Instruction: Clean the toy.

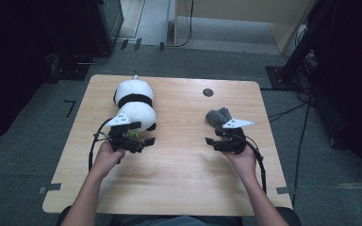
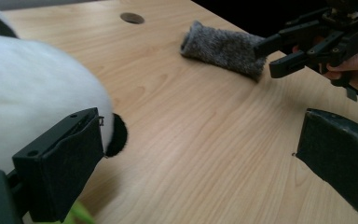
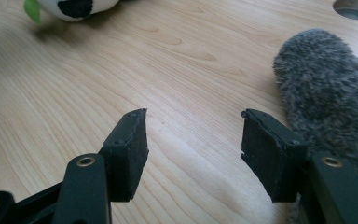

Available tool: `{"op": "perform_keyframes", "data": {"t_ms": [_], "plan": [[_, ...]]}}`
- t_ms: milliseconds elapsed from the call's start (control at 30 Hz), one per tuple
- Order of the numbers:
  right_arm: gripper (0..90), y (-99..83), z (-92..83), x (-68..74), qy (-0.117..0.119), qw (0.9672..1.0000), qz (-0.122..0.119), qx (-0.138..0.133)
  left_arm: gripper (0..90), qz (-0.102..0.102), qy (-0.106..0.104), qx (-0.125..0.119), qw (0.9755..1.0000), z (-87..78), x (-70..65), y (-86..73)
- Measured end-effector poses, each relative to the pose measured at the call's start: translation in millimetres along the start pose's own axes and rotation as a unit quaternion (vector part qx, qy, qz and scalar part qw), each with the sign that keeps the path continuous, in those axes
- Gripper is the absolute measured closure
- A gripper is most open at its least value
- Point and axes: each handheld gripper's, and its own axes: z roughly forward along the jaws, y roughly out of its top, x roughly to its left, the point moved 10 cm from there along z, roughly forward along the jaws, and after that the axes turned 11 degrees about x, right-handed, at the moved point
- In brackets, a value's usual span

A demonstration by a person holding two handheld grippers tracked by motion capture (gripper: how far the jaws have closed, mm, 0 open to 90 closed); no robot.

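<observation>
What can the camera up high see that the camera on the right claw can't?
The high view takes in the whole panda toy with its black band, both of the person's forearms, the left claw and the floor around the table. The right claw view gives a close look at the right claw, open over bare wood. Both show the fuzzy grey sock, the wooden table and its round hole.

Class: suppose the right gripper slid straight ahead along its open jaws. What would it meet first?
Probably nothing between the jaws: the right gripper points across bare light wooden tabletop. Its right-side jaw already sits beside the fuzzy grey cloth roll and would likely brush it.
</observation>
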Motion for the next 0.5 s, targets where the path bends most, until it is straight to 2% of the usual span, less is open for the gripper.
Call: {"op": "perform_keyframes", "data": {"t_ms": [100,133,200,233,300,467,500], "plan": [[41.5,-1.8,4.0,6.3,0.005,1.0,-0.002,0.001,0.2,0.006,-0.003,0.011,0.9999,12.1,-6.7,-3.3],[41.4,-2.1,5.5,8.2,0.005,1.0,-0.004,0.002,2.9,0.006,0.001,0.014,0.9999,15.5,-7.8,-4.2],[41.5,-2.8,8.1,11.6,0.006,1.0,-0.007,0.002,12.7,0.002,0.023,0.02,0.9995,22.2,-8.2,-4.9],[42.3,-3.9,10.2,14.4,0.011,0.9999,-0.005,0.006,14.3,0.002,0.023,0.02,0.9995,22.2,-8.2,-4.9],[42.6,-5.5,13.8,18.1,0.018,0.9998,0.0,0.012,14.3,0.007,0.012,0.026,0.9996,30.5,-12.5,-6.8],[42.6,-10.3,24.0,23.2,0.015,0.9998,-0.002,0.01,14.3,0.011,0.017,0.039,0.999,43.8,-13.8,-12.5],[41.8,-12.7,29.1,24.7,0.01,0.9998,-0.006,0.017,14.4,0.009,0.021,0.044,0.9988,50.2,-12.4,-16.1]]}}
